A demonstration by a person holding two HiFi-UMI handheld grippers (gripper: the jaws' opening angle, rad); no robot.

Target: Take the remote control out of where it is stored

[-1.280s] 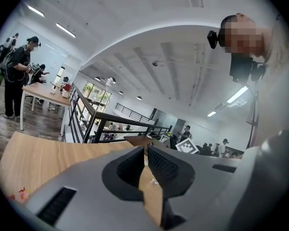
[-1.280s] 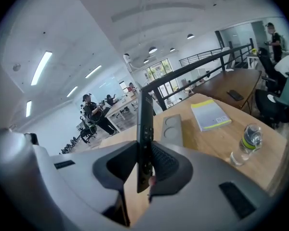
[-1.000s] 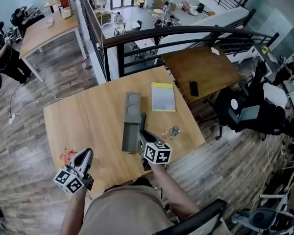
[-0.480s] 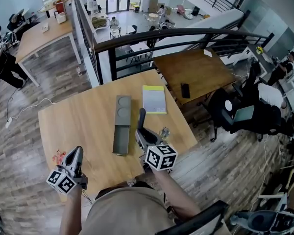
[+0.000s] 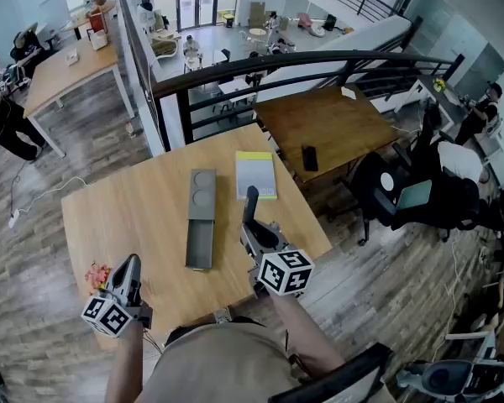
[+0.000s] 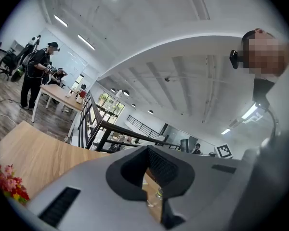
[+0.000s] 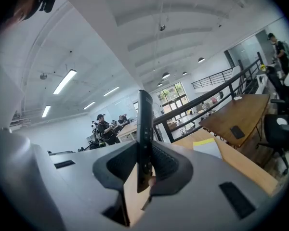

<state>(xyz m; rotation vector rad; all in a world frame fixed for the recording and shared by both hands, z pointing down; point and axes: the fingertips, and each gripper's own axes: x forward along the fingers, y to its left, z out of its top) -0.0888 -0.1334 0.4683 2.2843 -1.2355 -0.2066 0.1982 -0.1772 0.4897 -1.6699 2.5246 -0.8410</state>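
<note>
My right gripper (image 5: pixel 254 230) is shut on the lower end of a slim black remote control (image 5: pixel 251 201). It holds the remote upright above the wooden table (image 5: pixel 143 208), to the right of the grey storage box (image 5: pixel 202 193). The box's drawer (image 5: pixel 199 243) is pulled out toward me. In the right gripper view the remote (image 7: pixel 145 124) stands on edge between the pads of that gripper (image 7: pixel 143 173). My left gripper (image 5: pixel 131 267) hovers at the table's near left corner. In its own view the left gripper (image 6: pixel 151 189) has a narrow gap between the jaws with nothing in it.
A notebook with a yellow edge (image 5: pixel 256 175) lies right of the box. Small red flowers (image 5: pixel 96 274) sit by the left gripper. A darker table (image 5: pixel 336 124) with a black phone (image 5: pixel 309 158) stands beyond. A black railing (image 5: pixel 185 99) runs behind, and office chairs (image 5: pixel 403 196) are at the right.
My right gripper has lifted the remote up and away from the open drawer. The left gripper has shifted a little near the table's corner.
</note>
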